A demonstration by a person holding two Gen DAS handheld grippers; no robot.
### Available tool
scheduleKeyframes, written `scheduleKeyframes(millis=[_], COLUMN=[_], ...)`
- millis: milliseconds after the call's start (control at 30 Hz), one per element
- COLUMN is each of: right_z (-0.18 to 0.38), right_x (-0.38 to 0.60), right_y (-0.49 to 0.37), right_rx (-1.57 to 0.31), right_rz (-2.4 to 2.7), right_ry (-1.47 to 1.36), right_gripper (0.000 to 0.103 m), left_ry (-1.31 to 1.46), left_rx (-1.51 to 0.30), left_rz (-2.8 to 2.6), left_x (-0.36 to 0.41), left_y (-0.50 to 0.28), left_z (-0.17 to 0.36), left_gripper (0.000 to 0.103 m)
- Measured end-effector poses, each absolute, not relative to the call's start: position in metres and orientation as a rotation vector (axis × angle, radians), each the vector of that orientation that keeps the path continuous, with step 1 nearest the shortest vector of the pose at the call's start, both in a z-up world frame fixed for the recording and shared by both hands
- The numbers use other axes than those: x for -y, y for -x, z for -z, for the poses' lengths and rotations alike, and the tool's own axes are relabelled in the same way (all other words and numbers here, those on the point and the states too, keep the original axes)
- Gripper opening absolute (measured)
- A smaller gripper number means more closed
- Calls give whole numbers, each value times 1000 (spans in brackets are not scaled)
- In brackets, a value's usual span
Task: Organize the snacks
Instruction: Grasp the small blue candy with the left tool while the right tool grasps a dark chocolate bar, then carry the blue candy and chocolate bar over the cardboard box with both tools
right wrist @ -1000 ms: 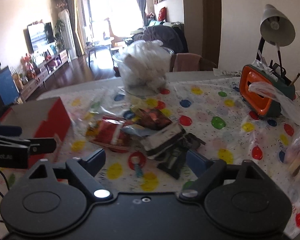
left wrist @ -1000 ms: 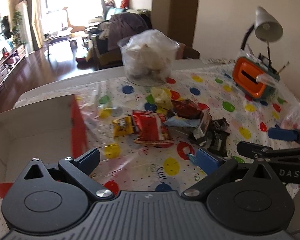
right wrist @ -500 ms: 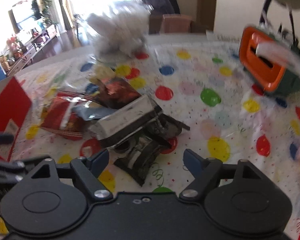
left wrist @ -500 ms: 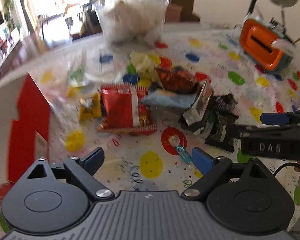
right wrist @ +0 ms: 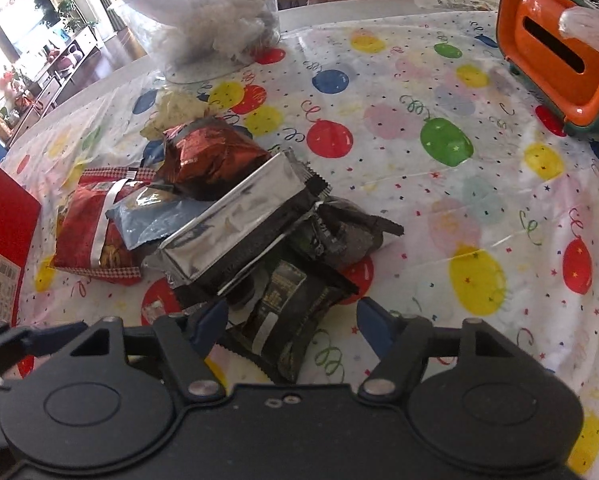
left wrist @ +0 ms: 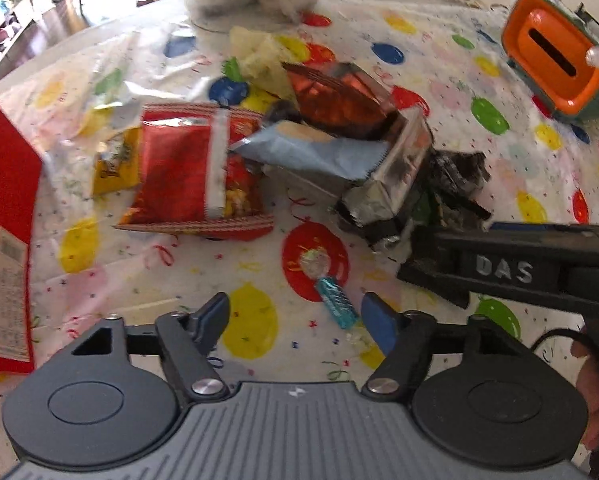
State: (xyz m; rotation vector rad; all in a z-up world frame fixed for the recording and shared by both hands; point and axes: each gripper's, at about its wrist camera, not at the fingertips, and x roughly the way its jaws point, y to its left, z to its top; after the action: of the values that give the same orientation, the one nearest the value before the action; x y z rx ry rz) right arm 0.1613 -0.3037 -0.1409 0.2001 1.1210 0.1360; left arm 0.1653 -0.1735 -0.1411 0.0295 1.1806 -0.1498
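A pile of snack packets lies on the balloon-print tablecloth: a red chip bag (left wrist: 191, 172) (right wrist: 95, 224), a light-blue packet (left wrist: 311, 152), a dark red foil bag (right wrist: 211, 156), a silver packet (right wrist: 235, 224) and black packets (left wrist: 455, 184). My left gripper (left wrist: 295, 320) points down at the cloth. Its jaws are closing around a small teal candy (left wrist: 335, 302), and the pads are clear of it. My right gripper (right wrist: 291, 322) hangs over a black packet (right wrist: 295, 300). Its jaws are closing with that packet between them, apparently not pressed.
A red cardboard box (left wrist: 3, 216) (right wrist: 3, 232) stands at the left. An orange tissue holder (right wrist: 555, 60) sits at the back right, and a clear tub of white stuff (right wrist: 207, 28) at the back. The right tool's black housing (left wrist: 539, 268) crosses the left wrist view.
Both grippers have come down and forward over the pile and tipped to point more steeply at the table. Both pairs of jaws have narrowed.
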Motion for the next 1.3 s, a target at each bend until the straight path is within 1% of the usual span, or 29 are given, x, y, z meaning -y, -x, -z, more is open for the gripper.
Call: scheduleKeyframes(millis=[33,133,167,200,333,400,433,500,533,600,667,733,1033,1300], right_z=[141,144,144,145,148,149,149,148,148,148,148,147,140,130], right_x=[303,302,300,300,296,294,293,294,295,297,299,301,307,303], right_y=[-163,-165,-165,-164,-162,-161,-161,-159,-158,-155,-153,-151,-135,-116], right_rx=[-1124,-1135,-1137,-1140,-1138,-1128,-1125,-1116,-1111,-1105,-1100,-1092,-1070,-1068], right_rz=[-139,-137,-138,-139,-146,-148,-151,-155,-159,-170,-175,-174,-189,-189], right_ry=[-201,-201,-200,-199,-172,-154,-149,-140,-136,-138,-141,-144,-158,-186], right_gripper=[67,63,62,58,53,50,47,45,43,41,38,36,32,31], left_ry=[-32,-36,-37,-40,-78,-93,-97,-99,-98,-88,-72,-47,37,78], left_rx=[-1191,-1206,-1211,-1215,-1197,-1187,-1183,-1178,-1176,-1175,-1173,-1177,-1202,-1199], left_rz=[154,154,153,154,154,158,163,168,167,163,161,160,148,146], left_x=[176,179,180,181,188,192,192,192,192,189,185,181,156,126], left_y=[-166,-169,-170,-170,-171,-172,-172,-172,-171,-171,-170,-171,-166,-153], left_z=[143,148,149,151,152,152,151,150,150,150,150,149,148,136], left_gripper=[68,62,58,56,54,45,42,29,26,14,12,12,12,12])
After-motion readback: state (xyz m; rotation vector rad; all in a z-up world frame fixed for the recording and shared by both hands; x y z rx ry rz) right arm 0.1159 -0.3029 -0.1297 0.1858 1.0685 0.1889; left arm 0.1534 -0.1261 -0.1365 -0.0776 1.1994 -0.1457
